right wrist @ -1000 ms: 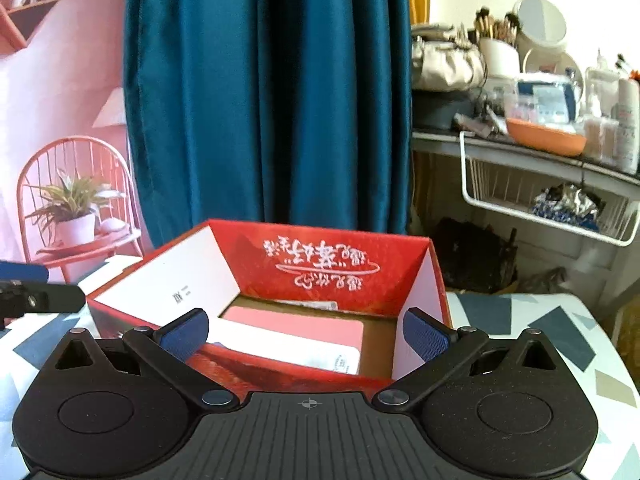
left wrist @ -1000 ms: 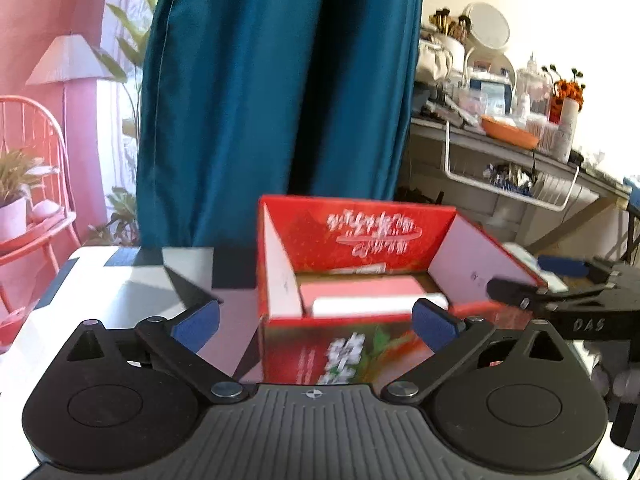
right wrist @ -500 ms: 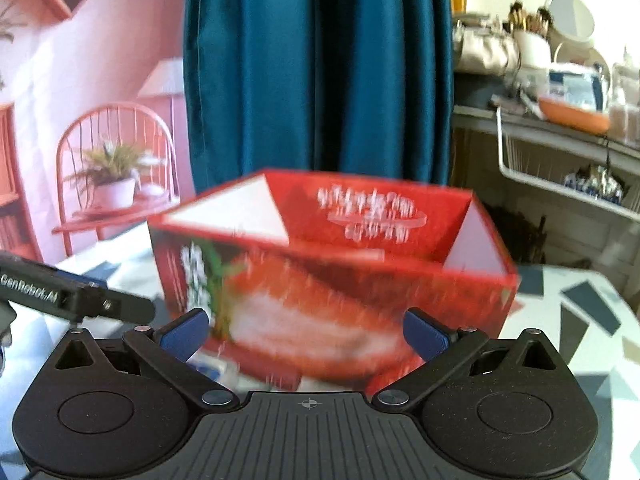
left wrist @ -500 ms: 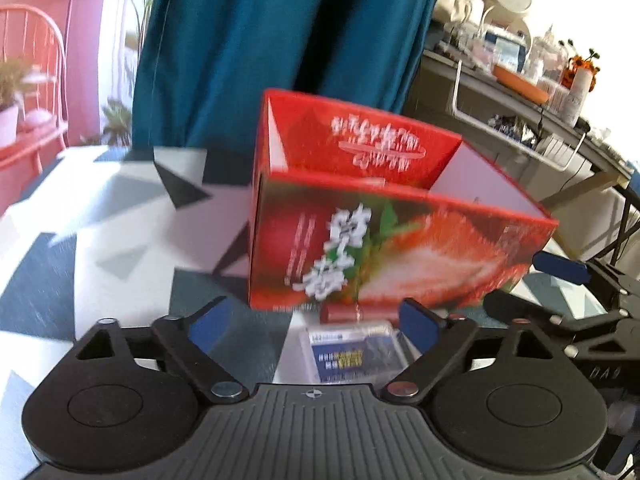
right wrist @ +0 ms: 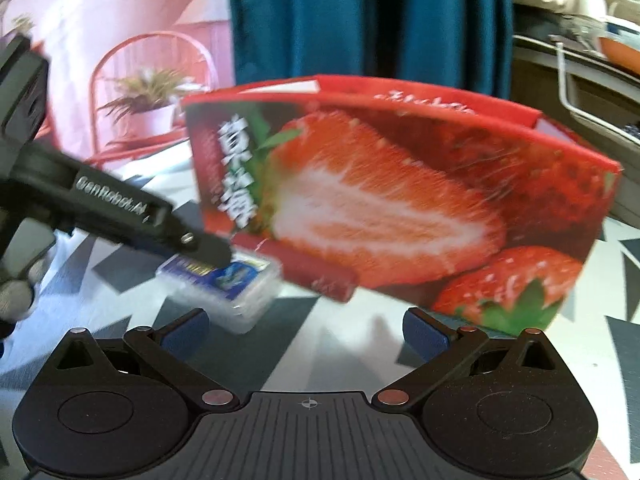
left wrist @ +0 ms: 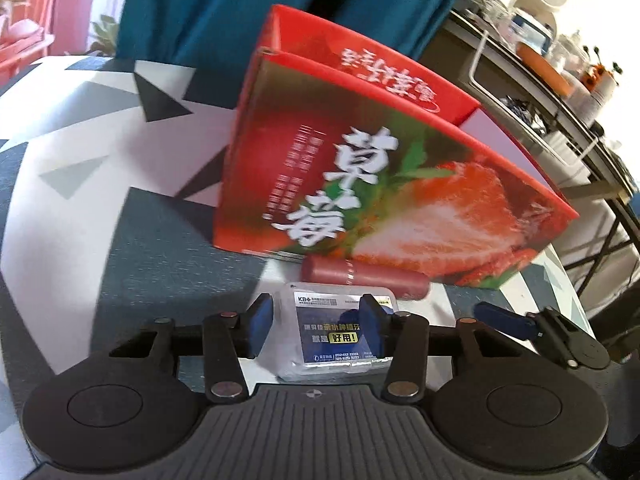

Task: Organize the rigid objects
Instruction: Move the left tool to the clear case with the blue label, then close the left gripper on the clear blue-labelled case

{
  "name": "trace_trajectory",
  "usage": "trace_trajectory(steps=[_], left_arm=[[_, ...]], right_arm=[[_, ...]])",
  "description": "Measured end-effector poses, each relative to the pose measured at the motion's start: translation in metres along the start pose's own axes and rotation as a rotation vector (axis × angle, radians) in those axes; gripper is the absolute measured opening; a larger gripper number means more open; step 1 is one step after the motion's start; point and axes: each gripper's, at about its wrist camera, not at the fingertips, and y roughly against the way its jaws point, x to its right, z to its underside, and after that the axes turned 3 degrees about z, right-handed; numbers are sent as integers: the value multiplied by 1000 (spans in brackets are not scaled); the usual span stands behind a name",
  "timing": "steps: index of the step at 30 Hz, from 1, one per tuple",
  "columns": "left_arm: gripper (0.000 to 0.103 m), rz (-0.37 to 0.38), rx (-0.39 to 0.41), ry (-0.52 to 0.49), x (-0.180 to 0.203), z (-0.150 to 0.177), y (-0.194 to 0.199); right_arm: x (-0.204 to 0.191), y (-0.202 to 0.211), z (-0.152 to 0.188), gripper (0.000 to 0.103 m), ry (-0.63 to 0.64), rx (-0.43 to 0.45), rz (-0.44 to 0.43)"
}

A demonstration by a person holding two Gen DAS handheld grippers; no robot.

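**A:** Why is your left gripper [left wrist: 316, 322] down so low at the front of the strawberry box [left wrist: 384, 184]?

**B:** You've brought it over the clear plastic case [left wrist: 336, 336], the flat one with the blue label, which lies on the table [left wrist: 100, 184] just in front of the box. The jaws are closing with the case between them. The pad on the right side of the view sits over the label, the other is just off the case's edge, so I'd judge you haven't pinched it yet.

**A:** And the red tube [left wrist: 360, 276]?

**B:** It lies along the foot of the box, touching or nearly so, just behind the case. Your right gripper [right wrist: 306, 330] is released, jaws wide, with only bare table between them; it points toward that tube [right wrist: 304, 270] and the case [right wrist: 236, 284], probably to take the tube next.

**A:** What's in the box?

**B:** From these angles you can't tell. Its top is open and you see some of the inner walls, but the floor is hidden behind the front panel.

**A:** So both loose things likely go in there?

**B:** That's my reading, since it's the only container on the table.
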Motion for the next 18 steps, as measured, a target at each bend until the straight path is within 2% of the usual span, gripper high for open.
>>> trace_trajectory(steps=[3, 6, 9, 13, 18], left_arm=[[48, 26, -17, -10, 8, 3, -3], [48, 50, -38, -19, 18, 6, -7], [48, 64, -49, -27, 27, 11, -11], [49, 43, -40, -35, 39, 19, -11], [49, 26, -31, -45, 44, 22, -11]], right_arm=[[-3, -1, -1, 101, 20, 1, -20], [-3, -4, -1, 94, 24, -18, -35], [0, -3, 0, 91, 11, -23, -44], [1, -4, 1, 87, 9, -30, -65], [5, -6, 2, 86, -10, -56, -79]])
